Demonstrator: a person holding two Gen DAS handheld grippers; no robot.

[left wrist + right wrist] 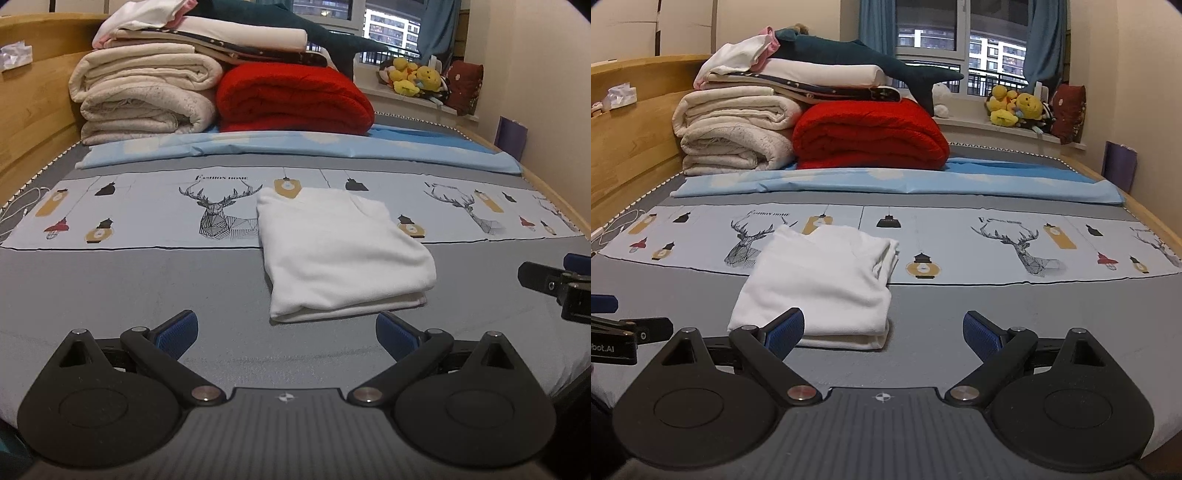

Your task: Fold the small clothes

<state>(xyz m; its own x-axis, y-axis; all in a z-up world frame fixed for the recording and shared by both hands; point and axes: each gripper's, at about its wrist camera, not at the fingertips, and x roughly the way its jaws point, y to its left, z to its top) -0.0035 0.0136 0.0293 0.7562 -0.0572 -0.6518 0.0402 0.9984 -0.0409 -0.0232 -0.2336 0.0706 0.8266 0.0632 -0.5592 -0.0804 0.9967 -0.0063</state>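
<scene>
Lying folded, white garment (820, 284) sits just beyond open right claw (882, 332).

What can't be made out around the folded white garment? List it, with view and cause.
- Garment type: both views, the fold hides it.
- Its near left corner: right wrist view, the right gripper finger covers it.
- Left gripper in the right wrist view: cut off by the left edge.
- Print on the sheet: too small.

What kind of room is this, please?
Most likely a bedroom: a bed with a wooden frame, folded blankets stacked at its far end, and plush toys on the windowsill.
</scene>
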